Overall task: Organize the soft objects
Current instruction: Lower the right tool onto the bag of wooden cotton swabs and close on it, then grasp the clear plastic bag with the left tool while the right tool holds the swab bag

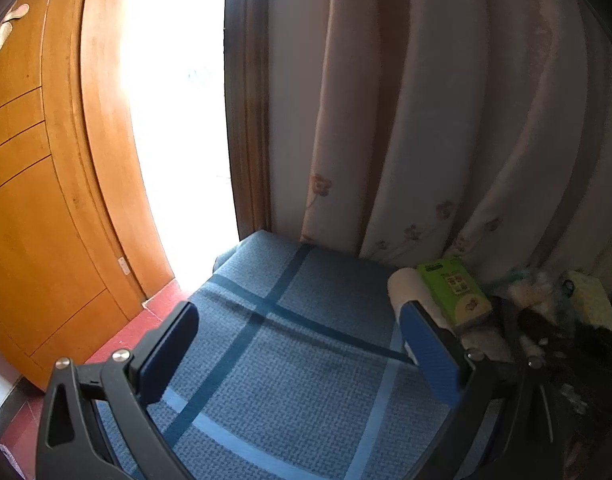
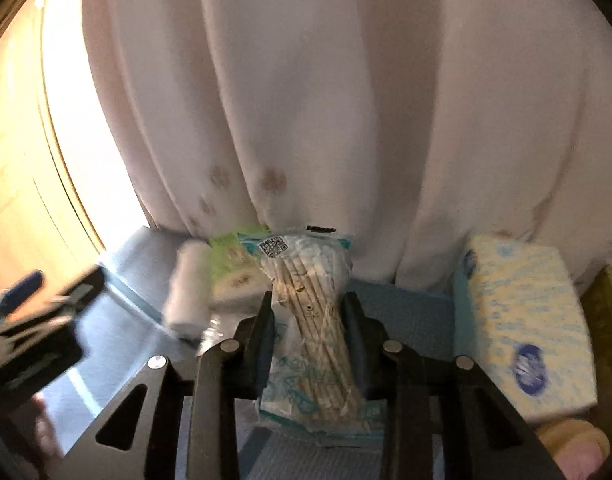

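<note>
Right gripper (image 2: 307, 316): clamped on a clear plastic packet of cotton swabs (image 2: 311, 312), held above the blue checked cloth (image 2: 401, 300).
Left gripper (image 1: 300, 326): jaws spread wide, nothing held.
White roll (image 1: 409, 286): laid touching the green box (image 1: 455, 292).
Yellow-and-blue tissue pack (image 2: 525, 324): set beside the pale curtain (image 2: 306, 100).

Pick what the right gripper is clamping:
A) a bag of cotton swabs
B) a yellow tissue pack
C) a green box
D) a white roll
A: the right gripper is shut on the bag of cotton swabs, while the white roll, green box and yellow tissue pack lie apart on the blue cloth.
</note>
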`<move>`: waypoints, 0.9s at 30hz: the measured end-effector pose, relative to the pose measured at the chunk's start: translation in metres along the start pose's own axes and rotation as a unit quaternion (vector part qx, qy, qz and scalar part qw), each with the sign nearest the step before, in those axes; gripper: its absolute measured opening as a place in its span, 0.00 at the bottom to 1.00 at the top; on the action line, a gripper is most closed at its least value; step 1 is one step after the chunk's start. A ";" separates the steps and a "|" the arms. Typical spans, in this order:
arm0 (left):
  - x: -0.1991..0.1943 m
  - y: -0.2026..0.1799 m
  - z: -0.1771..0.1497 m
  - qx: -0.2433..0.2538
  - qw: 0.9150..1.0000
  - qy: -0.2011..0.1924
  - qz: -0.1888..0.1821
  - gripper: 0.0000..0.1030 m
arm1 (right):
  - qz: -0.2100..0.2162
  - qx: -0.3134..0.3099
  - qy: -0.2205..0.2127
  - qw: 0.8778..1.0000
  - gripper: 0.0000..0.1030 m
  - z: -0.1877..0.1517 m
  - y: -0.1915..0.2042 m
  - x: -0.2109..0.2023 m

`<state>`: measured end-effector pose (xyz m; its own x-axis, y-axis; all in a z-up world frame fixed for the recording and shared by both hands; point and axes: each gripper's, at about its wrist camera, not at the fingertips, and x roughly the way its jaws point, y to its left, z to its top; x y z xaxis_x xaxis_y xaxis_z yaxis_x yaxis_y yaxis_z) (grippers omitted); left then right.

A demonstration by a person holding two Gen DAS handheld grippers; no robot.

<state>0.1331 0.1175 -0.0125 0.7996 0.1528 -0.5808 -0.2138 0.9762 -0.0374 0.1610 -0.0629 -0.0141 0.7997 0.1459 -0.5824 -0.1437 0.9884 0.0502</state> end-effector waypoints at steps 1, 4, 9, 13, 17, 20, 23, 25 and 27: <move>-0.001 -0.001 0.000 0.002 1.000 -0.002 -0.005 0.99 | -0.002 0.003 -0.016 1.000 0.33 -0.002 -0.002 -0.009; -0.004 -0.006 -0.001 0.013 0.999 -0.009 -0.031 0.99 | -0.020 0.013 -0.057 0.998 0.34 -0.013 -0.010 -0.040; -0.011 -0.027 -0.007 0.056 0.994 -0.011 -0.091 0.99 | -0.049 0.014 -0.092 0.994 0.34 -0.034 -0.023 -0.080; -0.016 -0.044 -0.013 0.082 0.989 -0.007 -0.123 0.97 | -0.077 0.009 -0.112 0.991 0.34 -0.039 -0.026 -0.097; -0.015 -0.068 -0.020 0.088 0.987 0.030 -0.135 0.84 | -0.095 -0.002 -0.130 0.987 0.34 -0.042 -0.025 -0.101; -0.012 -0.093 -0.027 0.110 0.987 0.058 -0.106 0.79 | -0.091 -0.006 -0.132 0.987 0.34 -0.044 -0.027 -0.099; 0.001 -0.116 -0.027 0.107 0.986 0.091 -0.087 0.79 | -0.088 0.003 -0.135 0.987 0.34 -0.045 -0.036 -0.108; 0.012 -0.125 -0.026 0.093 0.986 0.111 -0.077 0.79 | -0.090 0.010 -0.136 0.986 0.34 -0.046 -0.038 -0.108; 0.026 -0.134 -0.027 0.076 0.984 0.141 -0.076 0.79 | -0.091 0.013 -0.135 0.987 0.34 -0.047 -0.038 -0.108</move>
<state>0.1670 -0.0140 -0.0447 0.6233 -0.0249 -0.7816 0.0002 0.9995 -0.0316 0.0530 -0.1180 0.0088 0.9374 -0.0321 -0.3466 0.0293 0.9995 -0.0134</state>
